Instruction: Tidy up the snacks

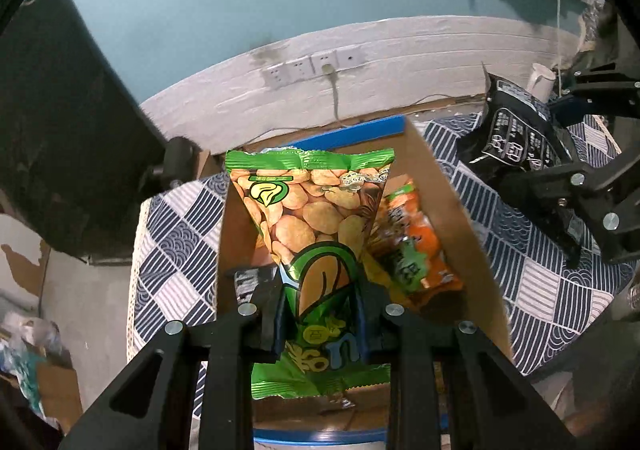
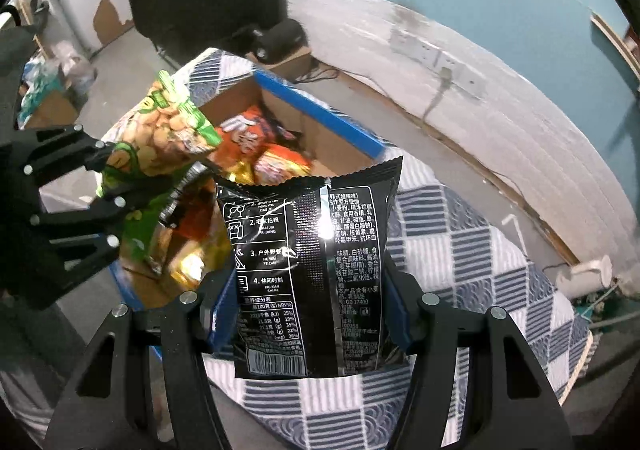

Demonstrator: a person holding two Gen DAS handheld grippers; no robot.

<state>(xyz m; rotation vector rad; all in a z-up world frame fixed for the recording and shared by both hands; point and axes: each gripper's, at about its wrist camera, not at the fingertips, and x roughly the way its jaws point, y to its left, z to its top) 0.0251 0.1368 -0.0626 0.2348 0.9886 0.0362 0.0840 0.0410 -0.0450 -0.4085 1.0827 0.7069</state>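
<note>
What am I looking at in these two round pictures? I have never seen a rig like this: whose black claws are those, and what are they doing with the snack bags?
There is no robot arm: a person holds a two-finger gripper in each hand, and each carries a fisheye camera looking along its fingers.

The left wrist view shows the left gripper shut on a green snack bag above an open cardboard box. An orange snack bag already lies inside the box.

The right wrist view shows the right gripper shut on a black snack bag, held over the blue-and-white checked cloth beside the box.
</note>
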